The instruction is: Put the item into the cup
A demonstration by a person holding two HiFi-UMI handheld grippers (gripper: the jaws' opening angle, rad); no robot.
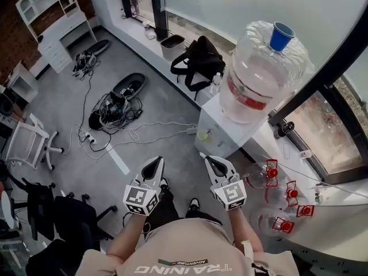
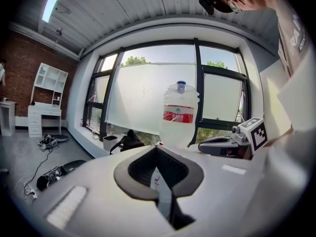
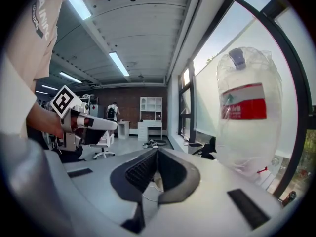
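The large clear water bottle with a blue cap [image 1: 261, 68] hides the top of the white water dispenser [image 1: 221, 132] beneath it. On the dispenser's ledge sits a small yellowish-green thing [image 1: 202, 135], too small to tell whether it is a cup. The clear bottles with red caps [image 1: 270, 171] melt into the pale sill, so their outlines are hard to follow. The bottom edge cuts off the person's beige shirt [image 1: 190, 252], and the left edge cuts off the black office chair [image 1: 34, 206]. In the left gripper view, the right gripper [image 2: 207, 144] is half hidden behind the left gripper [image 2: 157, 152].
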